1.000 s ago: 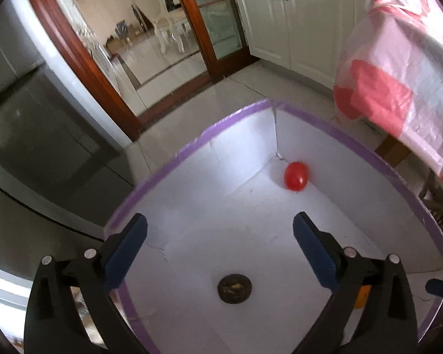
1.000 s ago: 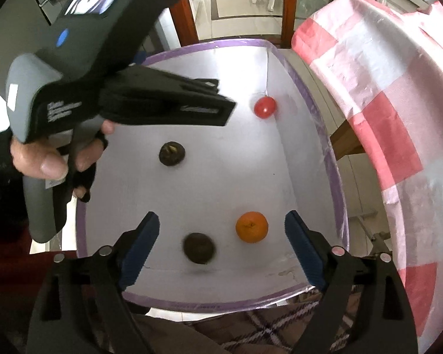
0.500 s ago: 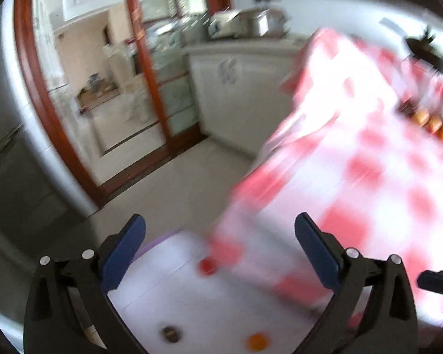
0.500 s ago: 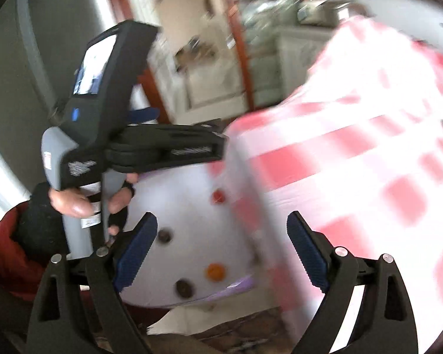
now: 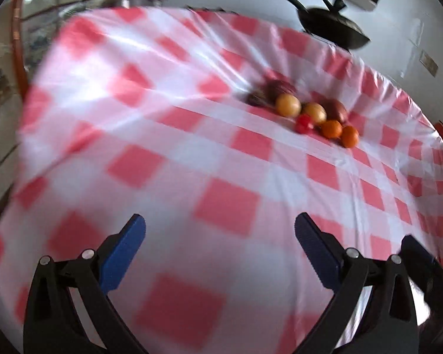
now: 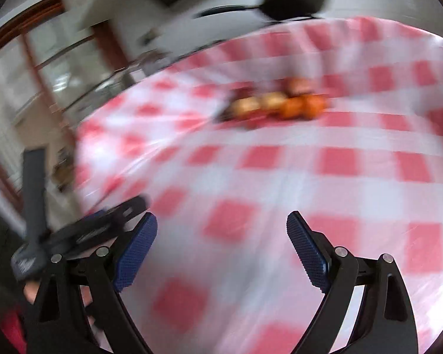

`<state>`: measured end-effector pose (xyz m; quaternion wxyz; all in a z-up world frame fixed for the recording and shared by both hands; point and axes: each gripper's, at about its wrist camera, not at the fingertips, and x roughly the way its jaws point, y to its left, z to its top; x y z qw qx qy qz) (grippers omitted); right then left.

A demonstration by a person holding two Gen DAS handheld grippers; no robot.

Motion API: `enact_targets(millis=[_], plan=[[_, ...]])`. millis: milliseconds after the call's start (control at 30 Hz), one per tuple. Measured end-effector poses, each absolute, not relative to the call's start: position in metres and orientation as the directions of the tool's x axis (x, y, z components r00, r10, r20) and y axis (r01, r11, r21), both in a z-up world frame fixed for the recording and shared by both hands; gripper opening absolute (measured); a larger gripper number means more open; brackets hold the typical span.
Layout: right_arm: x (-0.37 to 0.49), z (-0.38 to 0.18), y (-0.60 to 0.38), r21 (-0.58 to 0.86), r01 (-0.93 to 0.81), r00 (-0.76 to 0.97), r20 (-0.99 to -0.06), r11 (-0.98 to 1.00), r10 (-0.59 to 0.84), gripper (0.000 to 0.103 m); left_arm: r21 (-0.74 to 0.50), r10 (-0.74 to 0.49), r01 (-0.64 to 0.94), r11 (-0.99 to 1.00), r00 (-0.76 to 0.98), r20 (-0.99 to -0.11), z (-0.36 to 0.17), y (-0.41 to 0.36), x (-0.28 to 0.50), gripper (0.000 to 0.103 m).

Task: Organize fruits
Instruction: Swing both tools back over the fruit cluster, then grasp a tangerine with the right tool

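A red-and-white checked cloth covers the worktop (image 5: 227, 200), with a black pan (image 5: 330, 26) beyond its far edge. The fruits (image 5: 307, 109) sit bunched and touching near the far side, well apart from the left tool (image 5: 220, 236) and right tool (image 6: 221, 233), both gaping wide and empty. Reaching into so tight a cluster could knock neighbours rolling across the slick cloth and off the edge.

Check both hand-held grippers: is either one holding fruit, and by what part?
Nothing held. Left hand-held gripper and right hand-held gripper are both open over the checked tablecloth; the fruit pile lies untouched farther away.
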<state>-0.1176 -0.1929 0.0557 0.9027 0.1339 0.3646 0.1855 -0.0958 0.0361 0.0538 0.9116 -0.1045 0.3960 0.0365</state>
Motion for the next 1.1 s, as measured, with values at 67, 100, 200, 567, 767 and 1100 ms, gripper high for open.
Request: enact_targets(millis=[67, 100, 200, 567, 767, 1100], plan=[[-0.092, 0.046, -0.213, 0.360, -0.159, 0.675, -0.639, 0.919, 0.367, 0.087, -0.163, -0.041, -0.119, 0.979, 0.676, -0.736, 0.046, 0.017, -0.072, 0.101], [-0.079, 0.041, -0.220, 0.355, -0.131, 0.674, -0.652, 0.926, 0.346, 0.087, -0.159, -0.043, -0.110, 0.981, 0.677, -0.734, 0.043, 0.011, -0.064, 0.101], [-0.036, 0.032, -0.232, 0.320, -0.089, 0.673, -0.679, 0.943, 0.293, 0.087, -0.165, -0.058, -0.098, 0.981, 0.668, -0.742, 0.038, 0.004, -0.046, 0.101], [0.099, 0.011, -0.218, 0.180, -0.108, 0.602, -0.771, 0.978, 0.209, 0.064, -0.222, -0.090, -0.126, 0.967, 0.647, -0.757, 0.034, 0.015, -0.043, 0.101], [0.141, 0.005, -0.210, 0.117, -0.117, 0.586, -0.794, 0.986, 0.164, 0.052, -0.144, -0.034, -0.127, 0.981, 0.620, -0.784, 0.033, 0.007, -0.036, 0.101], [0.096, 0.012, -0.250, 0.377, 0.013, 0.679, -0.683, 0.926, 0.269, 0.045, -0.125, -0.021, -0.127, 0.984, 0.613, -0.789, 0.032, 0.008, -0.036, 0.101]])
